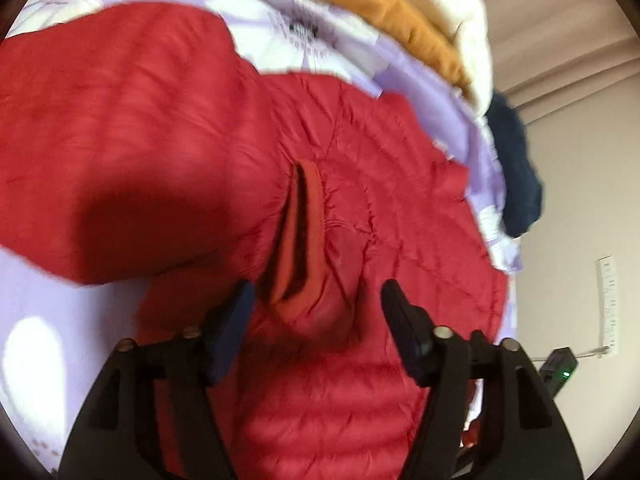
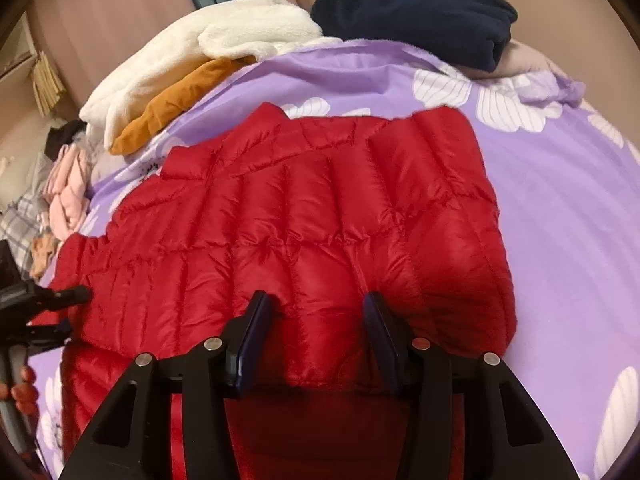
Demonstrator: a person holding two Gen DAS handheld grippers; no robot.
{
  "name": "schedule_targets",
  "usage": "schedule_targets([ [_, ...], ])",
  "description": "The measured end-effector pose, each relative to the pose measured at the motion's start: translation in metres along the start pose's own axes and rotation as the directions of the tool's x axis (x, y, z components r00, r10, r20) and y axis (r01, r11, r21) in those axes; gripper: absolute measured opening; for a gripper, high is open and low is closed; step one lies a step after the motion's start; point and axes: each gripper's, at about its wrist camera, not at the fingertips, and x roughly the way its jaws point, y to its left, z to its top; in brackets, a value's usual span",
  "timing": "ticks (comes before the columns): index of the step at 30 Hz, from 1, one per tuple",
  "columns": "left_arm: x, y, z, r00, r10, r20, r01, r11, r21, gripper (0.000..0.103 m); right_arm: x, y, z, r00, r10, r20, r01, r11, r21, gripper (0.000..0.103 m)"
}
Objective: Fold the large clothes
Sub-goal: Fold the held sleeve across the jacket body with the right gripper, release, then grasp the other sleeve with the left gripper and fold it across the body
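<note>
Your red quilted puffer jacket (image 2: 304,216) lies spread across the bed, on the purple bedsheet (image 2: 560,216) with its white flower print, and it fills the middle of both views. In your right wrist view the quilted panels run flat away from you, with one rounded corner of the jacket bulging near the right finger. Your right hand-held gripper (image 2: 316,320) sits low over the near edge of the jacket, jaws partly open, and the puffy fabric swells up between the two fingers; the pads are not clamped on it. At the left edge of that same view your left hand-held gripper (image 2: 60,300) reaches in to the jacket's side, fingertips at the fabric.

Now the left wrist view: it's blurred, but you can make out the left hand-held gripper (image 1: 318,300) with jaws well apart, hovering over a sleeve cuff (image 1: 304,240) whose dark opening gapes just ahead of the fingers. Nothing is gripped there. A big red fold of the jacket rises on the left.

Beyond the jacket, a cream fleece (image 2: 192,60) lies piled over a mustard-orange garment (image 2: 172,112) at the far left of the bed, and a folded navy garment (image 2: 420,16) sits at the far edge.
</note>
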Motion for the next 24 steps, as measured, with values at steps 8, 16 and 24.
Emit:
schedule_targets([
  [8,-0.095,0.102,-0.002,0.981,0.033,0.19,0.007,0.978,-0.208,0.076,-0.045,0.008,-0.013,0.993,0.096,0.073,-0.093,0.994,-0.05,0.049],
  [16,-0.14,0.212,-0.002,0.93,-0.013,0.366,0.205,0.847,-0.491,0.077,-0.065,0.011,-0.027,0.987,0.136,0.091,-0.134,0.991,-0.029,0.049],
  [24,-0.134,0.245,0.015,0.871,-0.049,0.489,0.353,0.754,-0.554,0.077,-0.069,0.016,-0.035,0.99,0.11,0.084,-0.108,0.994,-0.023,0.049],
])
